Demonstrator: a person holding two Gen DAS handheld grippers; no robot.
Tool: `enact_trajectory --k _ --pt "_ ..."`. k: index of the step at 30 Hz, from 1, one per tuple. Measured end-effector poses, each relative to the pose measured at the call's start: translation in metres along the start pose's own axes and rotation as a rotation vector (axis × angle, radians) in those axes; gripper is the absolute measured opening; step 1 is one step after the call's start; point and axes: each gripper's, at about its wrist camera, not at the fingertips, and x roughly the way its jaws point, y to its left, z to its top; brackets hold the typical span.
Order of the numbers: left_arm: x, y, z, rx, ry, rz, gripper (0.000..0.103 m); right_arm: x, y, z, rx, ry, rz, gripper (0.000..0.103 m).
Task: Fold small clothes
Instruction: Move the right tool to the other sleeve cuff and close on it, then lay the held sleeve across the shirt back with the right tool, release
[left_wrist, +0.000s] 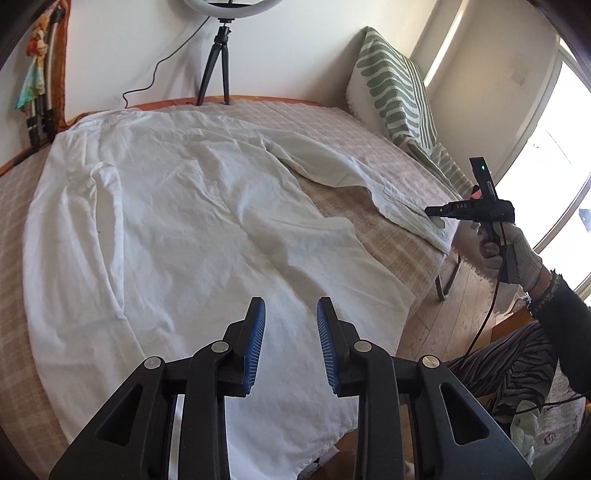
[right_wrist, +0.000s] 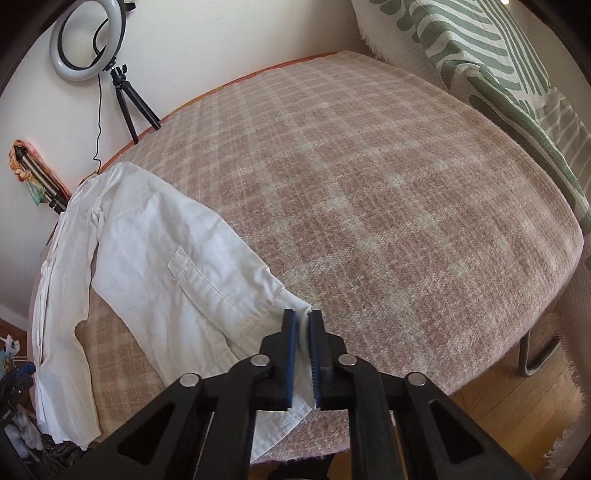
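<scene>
A crumpled white cotton long-sleeved shirt (left_wrist: 177, 221) lies spread across the pink-and-cream checked woven blanket (right_wrist: 369, 192), the right gripper (right_wrist: 302, 350) clenched on its sleeve cuff at the blanket's near edge, the left gripper (left_wrist: 291, 332) hovering released above its hem.

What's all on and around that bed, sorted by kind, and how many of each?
Shirts: 1, white shirt, cuff pinched by the right gripper
Grippers: 2, with the left gripper open
Ring lights: 1, ring light
Pillows: 1, pillow
Total: 5
</scene>
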Motion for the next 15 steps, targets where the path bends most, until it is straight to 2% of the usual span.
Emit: enact_trajectory --k 3,6,11,15 --pt "-0.002 0.003 -0.002 -0.011 -0.004 0.007 0.027 -0.008 0.010 0.003 0.010 -0.035 0.024 0.001" --pt "-0.005 0.007 -0.003 -0.029 -0.012 0.011 0.027 -0.031 0.032 0.007 0.002 -0.102 0.105 0.000" --pt "-0.009 0.012 -0.005 -0.070 -0.029 0.006 0.027 -0.069 0.098 0.006 -0.123 -0.197 0.220 0.000" --pt "-0.013 0.017 -0.006 -0.121 -0.042 -0.010 0.027 -0.083 0.155 -0.005 -0.228 -0.195 0.341 0.000"
